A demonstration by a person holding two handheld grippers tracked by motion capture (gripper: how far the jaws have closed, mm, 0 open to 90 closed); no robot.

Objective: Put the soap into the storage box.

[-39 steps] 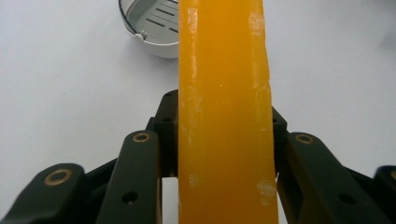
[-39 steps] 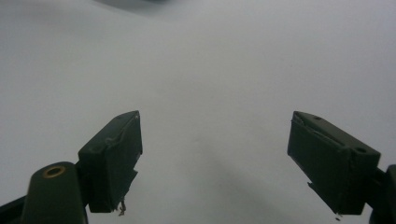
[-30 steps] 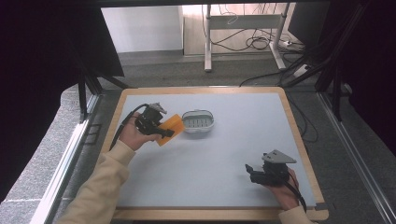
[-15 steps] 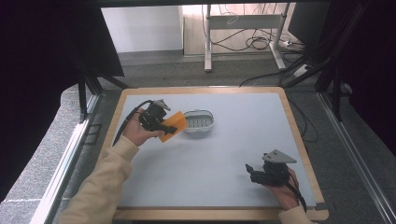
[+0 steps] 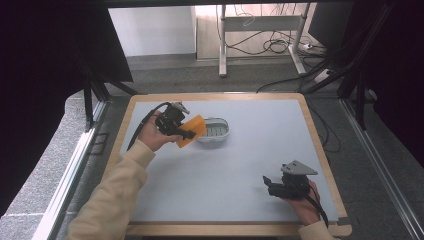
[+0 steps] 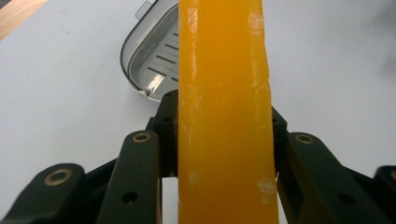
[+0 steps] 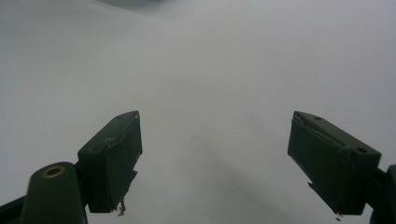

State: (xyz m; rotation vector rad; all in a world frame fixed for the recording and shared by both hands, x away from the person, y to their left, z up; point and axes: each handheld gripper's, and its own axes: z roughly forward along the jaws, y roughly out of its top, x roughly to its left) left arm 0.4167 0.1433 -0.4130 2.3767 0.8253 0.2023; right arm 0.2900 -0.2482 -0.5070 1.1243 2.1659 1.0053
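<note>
– What's w/ the left gripper (image 6: 224, 140)?
– Jaws clamped on an orange bar of soap (image 6: 224, 107), one on each side. Bar stands upright thru the middle, scuffed w/ pale marks.
– Behind it?
– Grey slotted soap dish (image 6: 149, 60), upper left, partly hidden by the bar. It sits on the pale table surface (image 6: 56, 93); wooden edge (image 6: 16, 14) in the top-left corner.

The orange soap bar (image 5: 191, 131) is a flat, translucent amber-orange block with pale scuffs along its narrow edge. It is clamped between the jaws of the left gripper (image 5: 186, 131), held tilted above the bench, just left of the dish. In the left gripper view the bar (image 6: 224, 116) stands edge-on. The grey soap dish (image 5: 214, 130) is an oval tray with a slotted floor, lying flat on the bench's pale blue surface.
</note>
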